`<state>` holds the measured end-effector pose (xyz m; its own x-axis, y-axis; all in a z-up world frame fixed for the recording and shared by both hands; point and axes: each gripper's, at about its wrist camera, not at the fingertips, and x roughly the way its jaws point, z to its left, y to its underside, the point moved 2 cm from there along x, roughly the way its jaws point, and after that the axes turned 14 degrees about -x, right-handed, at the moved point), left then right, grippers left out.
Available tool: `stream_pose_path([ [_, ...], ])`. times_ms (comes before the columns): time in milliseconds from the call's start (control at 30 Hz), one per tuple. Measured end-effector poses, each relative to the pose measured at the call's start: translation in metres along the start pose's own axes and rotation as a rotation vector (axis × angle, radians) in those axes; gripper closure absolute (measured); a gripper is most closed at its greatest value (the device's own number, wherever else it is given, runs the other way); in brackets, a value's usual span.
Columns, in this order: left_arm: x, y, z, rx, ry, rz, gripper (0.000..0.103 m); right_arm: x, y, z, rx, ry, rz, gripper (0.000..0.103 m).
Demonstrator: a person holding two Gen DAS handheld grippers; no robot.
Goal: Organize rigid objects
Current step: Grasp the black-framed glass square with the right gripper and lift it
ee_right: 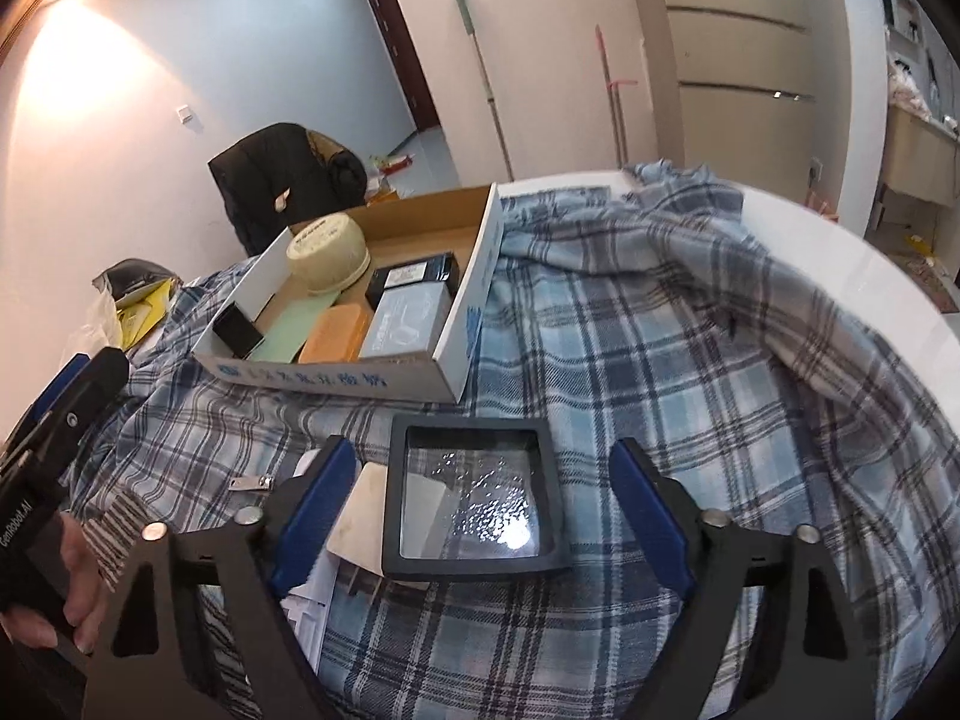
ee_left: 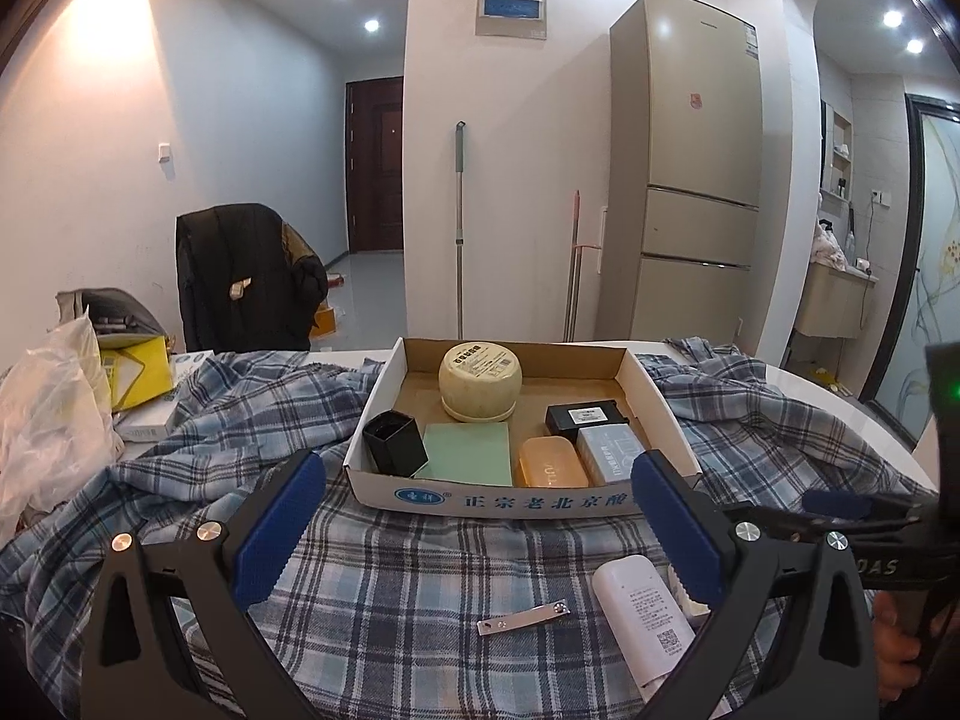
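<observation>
Two hand-held grippers work over a surface (ee_right: 840, 240) draped in a blue-and-white plaid cloth (ee_right: 660, 372). Nearest in the right wrist view, the right hand-held gripper (ee_right: 480, 516) has its blue-padded jaws spread wide, and a square black-framed clear-lidded case (ee_right: 474, 498) lies flat on the cloth between them; neither pad touches it. A cream flat piece (ee_right: 363, 510) and some white printed papers (ee_right: 315, 588) lie partly under the case's left side, by the near edge of the surface.

In the left wrist view, the left hand-held gripper (ee_left: 474, 528) is likewise wide open and holds nothing. Between and just below its fingers lie a small silver metal clip (ee_left: 523, 616) and, to the right, a white rounded plastic device with printed text and a QR code (ee_left: 645, 618), its far end close to the right finger.

Beyond both, toward the middle of the surface, sits a shallow white cardboard box with blue Chinese lettering (ee_left: 516, 501). Along its near wall stand a black open-topped square cup (ee_left: 393, 443) at the left corner, a pale green flat rectangular pad (ee_left: 468, 453), an orange translucent plastic case (ee_left: 552, 462) and a grey-blue printed carton (ee_left: 612, 450). Behind the carton is a black rectangular box with a white label (ee_left: 588, 417), and toward the far wall a cream round labelled container (ee_left: 480, 381).

At the far left edge of the surface are a white plastic bag (ee_left: 48, 420) and a yellow box (ee_left: 135, 375).
</observation>
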<state>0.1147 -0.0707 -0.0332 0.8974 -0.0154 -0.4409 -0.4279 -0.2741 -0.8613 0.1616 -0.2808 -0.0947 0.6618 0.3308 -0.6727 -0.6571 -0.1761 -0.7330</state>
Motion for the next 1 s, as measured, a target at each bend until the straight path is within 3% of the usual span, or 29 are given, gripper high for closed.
stream_pose_path([
  [267, 0.001, 0.003, -0.005, 0.023, 0.016, 0.016, 0.000, 0.014, 0.005, -0.002, 0.020, -0.044, 0.054, 0.027],
  [433, 0.004, 0.004, -0.005, 0.021, 0.015, 0.032, 0.000, 0.018, 0.006, 0.001, 0.012, -0.056, 0.075, 0.034],
  [800, 0.007, 0.005, -0.002, 0.016, 0.009, 0.051, 0.000, 0.020, 0.006, 0.005, -0.014, -0.054, 0.093, 0.034],
  [867, 0.006, 0.005, -0.003, 0.022, 0.007, 0.045, 0.000, 0.020, 0.006, 0.005, -0.015, -0.053, 0.093, 0.034],
  [933, 0.005, 0.005, -0.004, 0.026, 0.005, 0.037, 0.000, 0.015, 0.005, 0.003, -0.011, 0.003, 0.078, 0.034],
  [1000, 0.003, 0.004, -0.004, 0.029, 0.002, 0.030, 0.000, 0.001, 0.002, 0.001, -0.008, 0.029, 0.016, 0.034],
])
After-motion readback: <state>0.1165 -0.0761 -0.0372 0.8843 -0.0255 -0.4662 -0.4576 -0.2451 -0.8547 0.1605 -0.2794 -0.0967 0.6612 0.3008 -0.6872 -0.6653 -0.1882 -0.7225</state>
